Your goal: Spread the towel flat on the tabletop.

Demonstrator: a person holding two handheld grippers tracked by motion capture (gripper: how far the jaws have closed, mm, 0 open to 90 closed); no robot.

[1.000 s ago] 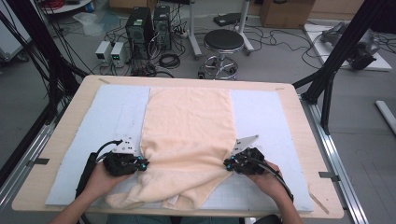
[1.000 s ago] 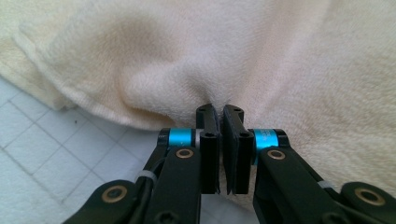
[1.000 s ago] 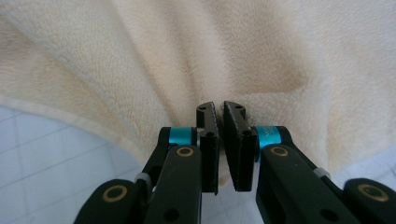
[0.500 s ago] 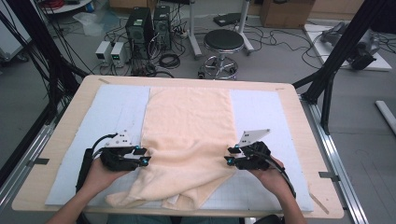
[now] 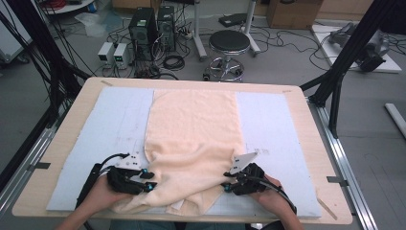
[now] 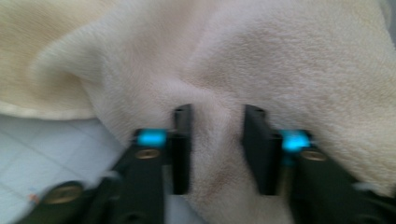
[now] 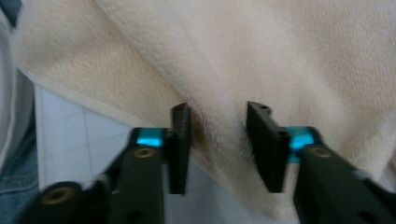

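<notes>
The left hand-held gripper (image 5: 149,186) sits at the near left edge of the cream towel (image 5: 194,129), its jaws standing apart with a raised ridge of cloth between them, apparently placed to pinch that edge so the near end can be lifted. In the left gripper view the left hand-held gripper (image 6: 215,147) straddles a soft fold, but the pads do not look pressed onto it.

The towel lies lengthwise down the middle of the pale blue mat (image 5: 105,124) on the worktop (image 5: 306,115), flat and smooth at the far end, rumpled and bunched at the near end between the two hands. Its pile looks thick and fuzzy.

The right hand-held gripper (image 5: 227,187) mirrors this at the near right edge, jaws likewise apart around a diagonal fold.
</notes>
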